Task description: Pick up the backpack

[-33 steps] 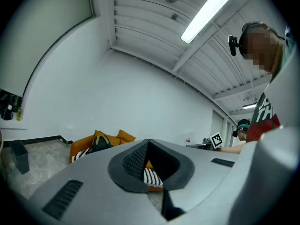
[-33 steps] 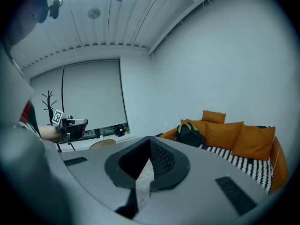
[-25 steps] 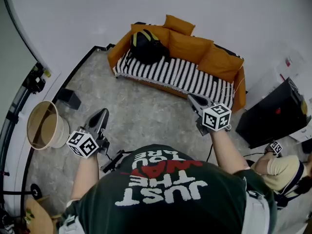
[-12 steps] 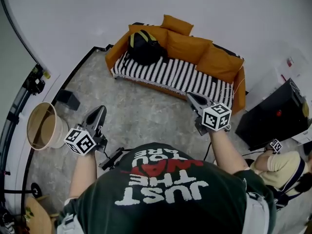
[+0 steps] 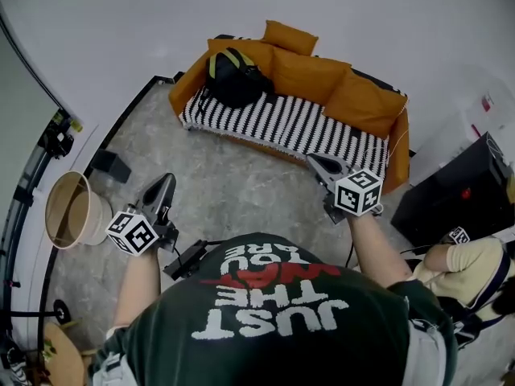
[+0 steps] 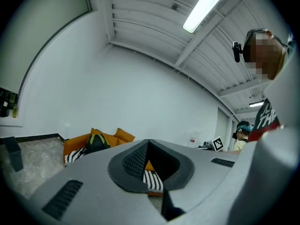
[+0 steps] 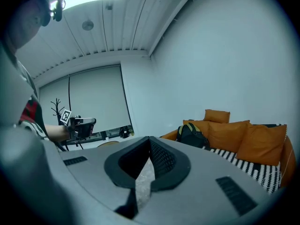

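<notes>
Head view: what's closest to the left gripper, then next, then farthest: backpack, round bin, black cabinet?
1. Round bin, on the floor left of the left gripper.
2. Backpack, on the sofa ahead.
3. Black cabinet, far right.

Count: one backpack (image 5: 233,75), one sofa (image 5: 282,123), four orange cushions (image 5: 310,72), all toward 12 o'clock. One round bin (image 5: 98,215) at 9 o'clock; one black cabinet (image 5: 451,191) at 3 o'clock.
</notes>
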Available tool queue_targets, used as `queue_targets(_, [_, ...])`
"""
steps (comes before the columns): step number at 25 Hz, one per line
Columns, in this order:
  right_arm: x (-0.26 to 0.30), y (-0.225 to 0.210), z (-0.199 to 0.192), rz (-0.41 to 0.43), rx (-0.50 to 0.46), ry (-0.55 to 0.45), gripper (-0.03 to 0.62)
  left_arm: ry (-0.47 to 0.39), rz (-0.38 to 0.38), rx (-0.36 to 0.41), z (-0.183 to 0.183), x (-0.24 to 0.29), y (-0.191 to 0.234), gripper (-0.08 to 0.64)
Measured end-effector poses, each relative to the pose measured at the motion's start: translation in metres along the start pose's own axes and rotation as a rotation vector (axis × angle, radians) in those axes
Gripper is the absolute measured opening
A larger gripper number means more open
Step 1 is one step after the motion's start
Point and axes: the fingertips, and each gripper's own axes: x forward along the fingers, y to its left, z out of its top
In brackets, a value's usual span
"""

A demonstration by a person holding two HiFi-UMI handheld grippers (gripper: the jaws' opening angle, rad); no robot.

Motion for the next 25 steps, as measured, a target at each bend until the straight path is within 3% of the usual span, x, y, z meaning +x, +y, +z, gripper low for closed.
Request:
queue_targets(4, [0.044,-0.024,0.002,0.018,0.006,0.032,0.029,0.003,0.034,-0.034,-0.001,0.027,0.038,0.009])
queue_targets(8, [0.114,-0.05,0.016,0.035,-0.007,0.05,0.029,0.0,0.021,-0.044,0.001,0.072,0.101,0.009])
queue_targets(18, [0.321,-0.12,0.112,0.044,-0.048,0.039,0.031,0.003,-0.044,-0.068,0.07,0.211,0.279,0.009])
queue_targets(25, [0.437,-0.163,0.132,0.097,-0.059,0.11,0.031,0.016,-0.003,-0.087,0.093,0.267,0.36,0.009])
